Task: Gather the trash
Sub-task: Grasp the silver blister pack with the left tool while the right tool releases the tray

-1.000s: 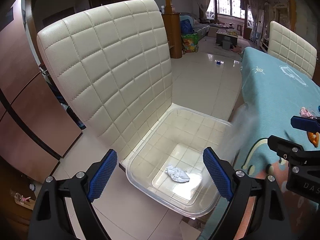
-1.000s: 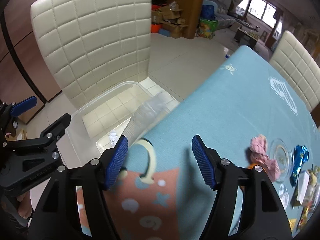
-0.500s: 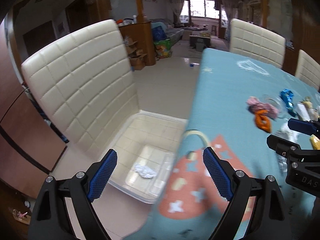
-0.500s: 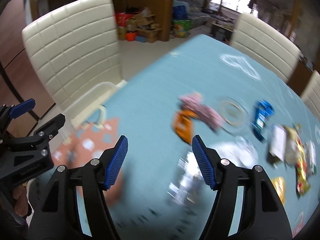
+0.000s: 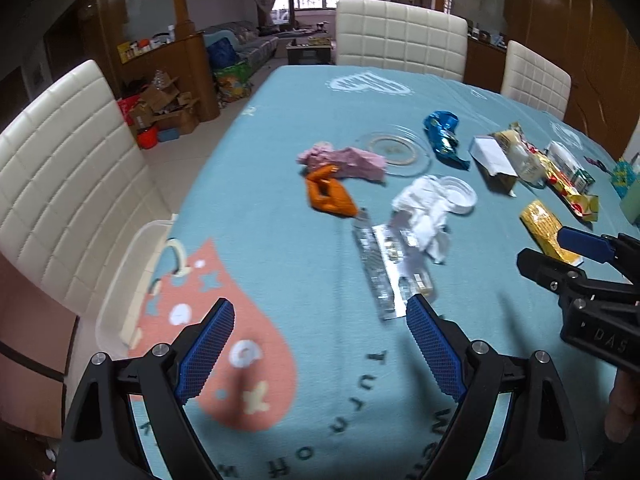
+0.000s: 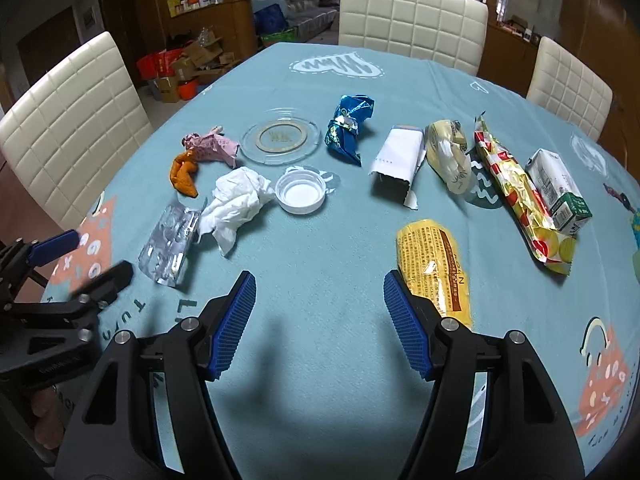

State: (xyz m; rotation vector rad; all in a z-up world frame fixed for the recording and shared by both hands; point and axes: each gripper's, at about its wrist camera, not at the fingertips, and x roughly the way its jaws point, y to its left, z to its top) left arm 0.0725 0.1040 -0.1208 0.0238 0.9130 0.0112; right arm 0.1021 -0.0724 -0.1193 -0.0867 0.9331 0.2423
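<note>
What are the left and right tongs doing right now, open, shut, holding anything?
Left tongs: open, holding nothing, above the tablecloth.
Right tongs: open, holding nothing, near the yellow packet.

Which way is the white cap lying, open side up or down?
Open side up. The right wrist view shows the cap with its rim raised around a hollow inside, on the tablecloth.
</note>
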